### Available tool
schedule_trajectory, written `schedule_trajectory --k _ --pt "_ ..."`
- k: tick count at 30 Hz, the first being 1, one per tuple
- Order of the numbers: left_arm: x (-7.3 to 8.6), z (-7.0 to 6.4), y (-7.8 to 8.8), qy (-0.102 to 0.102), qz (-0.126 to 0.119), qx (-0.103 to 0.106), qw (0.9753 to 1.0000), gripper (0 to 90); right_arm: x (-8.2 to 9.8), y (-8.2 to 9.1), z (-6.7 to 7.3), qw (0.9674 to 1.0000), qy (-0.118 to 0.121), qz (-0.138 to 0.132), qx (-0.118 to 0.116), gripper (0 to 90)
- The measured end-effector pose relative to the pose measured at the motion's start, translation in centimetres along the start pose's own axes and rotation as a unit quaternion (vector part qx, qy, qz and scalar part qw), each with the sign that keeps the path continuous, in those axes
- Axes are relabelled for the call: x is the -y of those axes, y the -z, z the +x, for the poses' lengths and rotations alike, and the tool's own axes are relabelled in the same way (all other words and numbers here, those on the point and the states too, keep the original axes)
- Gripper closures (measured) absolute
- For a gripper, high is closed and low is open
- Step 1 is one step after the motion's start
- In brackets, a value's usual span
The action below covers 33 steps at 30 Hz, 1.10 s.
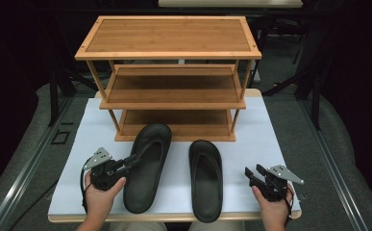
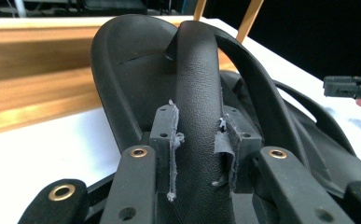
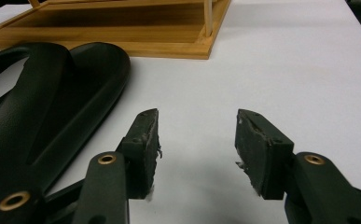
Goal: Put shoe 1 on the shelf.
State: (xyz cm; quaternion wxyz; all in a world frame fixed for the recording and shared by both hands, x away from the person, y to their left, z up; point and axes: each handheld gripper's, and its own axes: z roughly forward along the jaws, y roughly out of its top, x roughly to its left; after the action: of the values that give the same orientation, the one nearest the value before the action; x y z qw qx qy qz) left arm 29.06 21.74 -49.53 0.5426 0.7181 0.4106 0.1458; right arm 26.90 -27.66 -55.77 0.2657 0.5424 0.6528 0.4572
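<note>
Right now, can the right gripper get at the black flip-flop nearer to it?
Probably yes. The right gripper is open, and only bare white table lies between it and the right black flip-flop. The left gripper is clamped on the other flip-flop's strap.

The three-tier shoe rack (image 1: 168, 36) at the far edge of the table looks like bamboo, warm brown with a fine straight grain and a soft satin sheen. The table top (image 1: 265, 144) is a smooth matt white sheet. Both black sandals are matt rubber or foam; the left sandal (image 1: 147, 163) has a pebbled, leather-like strap (image 2: 197, 93). The left gripper (image 2: 199, 154) and right gripper (image 3: 197, 144) are matt black plastic with brass-coloured rivets, and their grey pads (image 3: 257, 149) are frayed and rough-edged.
</note>
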Motion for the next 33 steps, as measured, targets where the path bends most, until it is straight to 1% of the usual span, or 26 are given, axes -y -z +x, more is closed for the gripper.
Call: schedule_trajectory --k 2,3,7,13,15,21,24,25,26,28,29,30,31,32,33 --pt "-0.2 -0.1 0.5 -0.002 -0.006 -0.002 1.0000 69.1 0.0 0.1 0.0 1.0000 0.001 0.004 -0.001 49.1" --pt "-0.3 -0.2 0.8 -0.003 -0.014 -0.003 0.9999 69.1 0.0 0.1 0.0 1.0000 0.000 0.003 -0.001 49.1" --pt "-0.8 -0.6 2.2 -0.005 -0.033 -0.003 0.9994 69.1 -0.1 0.1 0.0 1.0000 -0.003 0.005 -0.002 49.1" --pt "-1.5 -1.0 3.8 -0.014 -0.041 -0.003 0.9990 69.1 -0.1 -0.1 0.0 1.0000 -0.004 0.000 -0.002 49.1" --pt "-2.0 -0.9 4.3 -0.011 -0.046 0.001 0.9989 69.2 -0.1 -0.1 0.1 1.0000 -0.005 -0.001 -0.001 49.1" --pt "-3.0 -0.9 5.0 -0.009 -0.063 0.005 0.9980 69.2 -0.1 -0.1 0.3 1.0000 -0.003 0.001 -0.001 49.1" --pt "-3.3 -1.0 5.1 -0.009 -0.063 0.006 0.9980 69.2 -0.1 -0.1 0.3 1.0000 -0.002 0.001 -0.001 49.1" --pt "-3.5 -1.0 5.2 -0.012 -0.063 0.006 0.9979 69.2 -0.1 -0.2 0.3 1.0000 -0.003 -0.007 -0.001 49.1" --pt "-4.0 -1.1 5.2 -0.014 -0.069 0.006 0.9975 69.2 -0.1 -0.2 0.2 1.0000 -0.004 -0.007 -0.001 49.1" --pt "-4.5 -1.2 5.2 -0.016 -0.068 0.006 0.9975 69.2 -0.1 -0.2 0.2 1.0000 -0.005 -0.007 0.000 49.1" --pt "-4.5 -1.2 5.2 -0.016 -0.068 0.006 0.9975 69.2 -0.1 -0.2 0.2 1.0000 -0.005 -0.008 0.000 49.1" --pt "-4.8 -1.2 5.1 -0.018 -0.072 0.009 0.9972 69.2 -0.1 -0.2 0.2 1.0000 -0.005 -0.008 0.000 49.1" --pt "-5.5 -1.3 5.1 -0.021 -0.072 0.009 0.9971 69.2 -0.1 -0.2 0.2 1.0000 -0.005 -0.008 0.000 49.1" --pt "-5.8 -1.3 5.0 -0.019 -0.075 0.011 0.9969 69.2 -0.1 -0.2 0.2 0.9999 -0.006 -0.008 0.000 49.1" --pt "-6.3 -1.4 4.9 -0.022 -0.076 0.012 0.9968 69.3 -0.1 -0.2 0.2 0.9999 -0.006 -0.008 0.000 49.1"
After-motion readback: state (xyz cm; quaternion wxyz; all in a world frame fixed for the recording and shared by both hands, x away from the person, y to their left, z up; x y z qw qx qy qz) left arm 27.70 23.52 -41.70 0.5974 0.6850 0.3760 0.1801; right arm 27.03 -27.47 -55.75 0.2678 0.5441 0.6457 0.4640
